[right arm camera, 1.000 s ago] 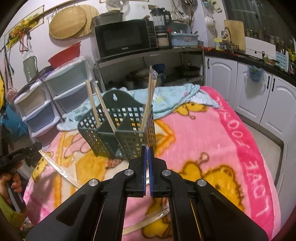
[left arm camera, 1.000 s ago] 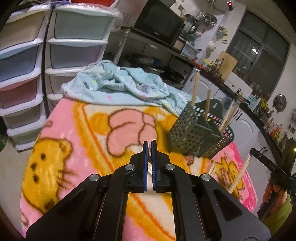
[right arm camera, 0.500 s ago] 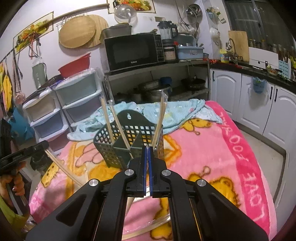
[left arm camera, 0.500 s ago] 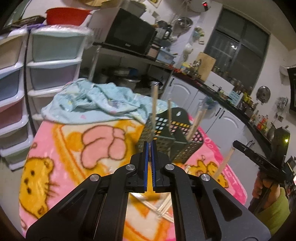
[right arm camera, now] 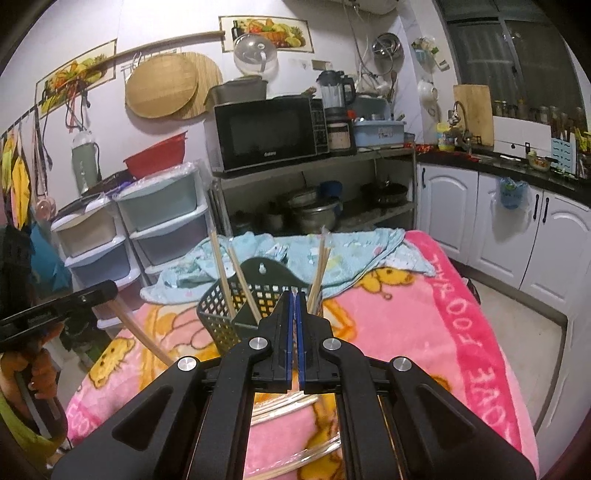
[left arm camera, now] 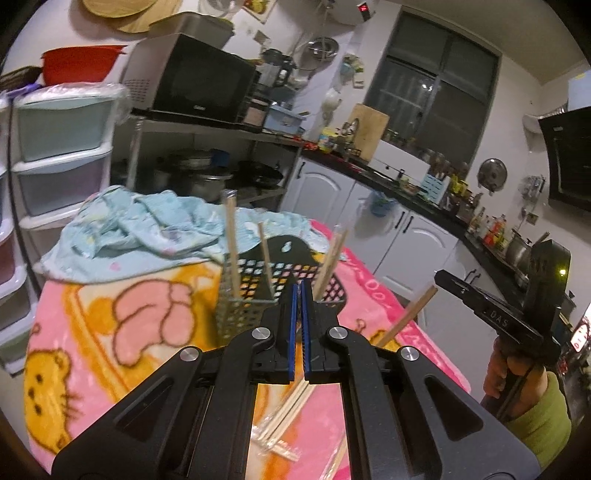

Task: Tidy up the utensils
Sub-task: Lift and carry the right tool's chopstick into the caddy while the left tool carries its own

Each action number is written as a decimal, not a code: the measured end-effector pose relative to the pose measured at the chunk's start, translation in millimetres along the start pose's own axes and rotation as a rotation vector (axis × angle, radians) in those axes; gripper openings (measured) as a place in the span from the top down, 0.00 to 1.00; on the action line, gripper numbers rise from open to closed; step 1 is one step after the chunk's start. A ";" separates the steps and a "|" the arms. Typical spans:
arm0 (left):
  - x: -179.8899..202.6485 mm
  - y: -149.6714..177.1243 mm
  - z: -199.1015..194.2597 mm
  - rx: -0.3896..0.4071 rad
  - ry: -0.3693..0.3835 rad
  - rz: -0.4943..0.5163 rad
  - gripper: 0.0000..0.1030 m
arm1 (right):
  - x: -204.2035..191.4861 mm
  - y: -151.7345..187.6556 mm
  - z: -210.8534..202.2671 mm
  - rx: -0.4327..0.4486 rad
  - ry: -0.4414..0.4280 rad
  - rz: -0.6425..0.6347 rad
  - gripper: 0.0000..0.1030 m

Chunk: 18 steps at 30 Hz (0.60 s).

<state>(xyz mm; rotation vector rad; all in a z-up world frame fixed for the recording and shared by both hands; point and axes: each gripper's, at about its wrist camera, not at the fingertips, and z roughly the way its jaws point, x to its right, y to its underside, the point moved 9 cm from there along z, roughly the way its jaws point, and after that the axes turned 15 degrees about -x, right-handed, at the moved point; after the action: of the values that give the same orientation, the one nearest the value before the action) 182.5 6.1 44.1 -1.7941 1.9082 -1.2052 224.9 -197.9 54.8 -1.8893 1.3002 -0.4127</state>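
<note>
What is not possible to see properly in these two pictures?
Left wrist view: the left gripper hides the middle of the basket.
Right wrist view: the right gripper covers most loose chopsticks on the blanket; their number is unclear.
Both views: each held chopstick has its gripped end hidden.

A cramped home kitchen under artificial light: a black microwave sits on a metal shelf rack holding pots, beside stacked pastel plastic drawers. Round woven trays and food posters hang on the pale wall. White cabinets with dark handles run under a black countertop, where a wooden cutting board leans near a dark window. A pink cartoon blanket covers the table, with a light blue cloth bunched at its far end.
</note>
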 end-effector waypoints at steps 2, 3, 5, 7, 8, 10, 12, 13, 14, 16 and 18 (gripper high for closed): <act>8.1 -7.5 2.5 0.000 0.020 0.007 0.99 | 4.3 -4.6 -6.4 0.017 0.003 0.012 0.98; 11.3 -9.7 2.6 0.002 0.023 0.013 1.00 | 6.5 -6.9 -10.3 0.026 0.002 0.017 0.98; 19.2 -17.3 3.8 0.009 0.025 0.030 1.00 | 10.4 -10.5 -16.2 0.040 0.005 0.025 0.98; 24.9 -22.8 3.5 0.014 0.034 0.039 1.00 | 13.6 -12.4 -20.5 0.051 0.006 0.032 0.98; 27.6 -26.1 3.4 0.018 0.032 0.044 1.00 | 15.4 -13.4 -22.3 0.055 0.005 0.037 0.98; 32.3 -31.9 1.7 0.023 0.036 0.050 1.00 | 17.5 -15.1 -25.8 0.062 0.000 0.045 0.98; 35.9 -37.3 -0.3 0.033 0.036 0.057 1.00 | 17.1 -18.0 -30.3 0.074 -0.006 0.043 0.98; 37.7 -41.2 -1.9 0.041 0.036 0.060 1.00 | 16.5 -19.7 -33.1 0.083 -0.009 0.043 0.98; 39.1 -44.2 -2.9 0.047 0.040 0.061 1.00 | 15.8 -21.2 -35.5 0.090 -0.012 0.042 0.98; 40.9 -50.3 -4.8 0.058 0.045 0.063 1.00 | 13.3 -24.2 -40.0 0.103 -0.018 0.040 0.98; 42.5 -56.0 -5.9 0.069 0.052 0.065 1.00 | 11.7 -26.8 -44.0 0.113 -0.020 0.039 0.98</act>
<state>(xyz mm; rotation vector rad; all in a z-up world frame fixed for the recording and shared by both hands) 209.1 -24.7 101.7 -1.6691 1.9129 -1.2909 218.4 -222.5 101.1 -1.7669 1.2724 -0.4371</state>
